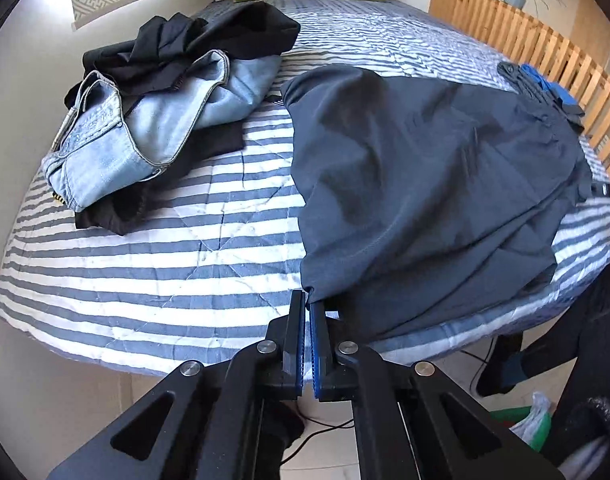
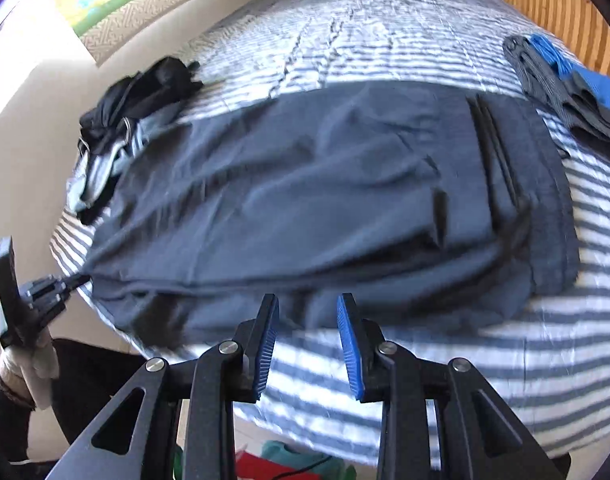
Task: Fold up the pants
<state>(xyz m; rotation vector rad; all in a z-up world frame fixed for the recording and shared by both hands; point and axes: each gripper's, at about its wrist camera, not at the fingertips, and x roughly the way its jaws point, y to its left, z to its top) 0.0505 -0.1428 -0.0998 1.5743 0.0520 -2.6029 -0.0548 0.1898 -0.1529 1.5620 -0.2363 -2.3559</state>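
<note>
The dark grey pants (image 1: 425, 184) lie spread on the striped bedspread (image 1: 145, 264), their long axis running crosswise in front of the right gripper (image 2: 308, 308). The left gripper (image 1: 308, 300) is clenched on the near hem corner of the pants, the cloth drawn to a point between its pads just ahead of the fingertips. In the right wrist view that same gripper sits far to the left, at the pants' end, held by a gloved hand (image 2: 37, 360).

The right gripper is released — its blue pads stand apart with nothing between them — and hovers over the near edge of the pants, which lies just beyond its fingertips. The waistband end extends ahead and to its right. Judging by this, the right gripper is the nearer one to that edge and likely needs to pinch it before a fold can be carried over.

No containers show. Beyond the left gripper, up and left, lies a heap of light blue jeans (image 1: 145, 132) and black garments (image 1: 209, 36).
</note>
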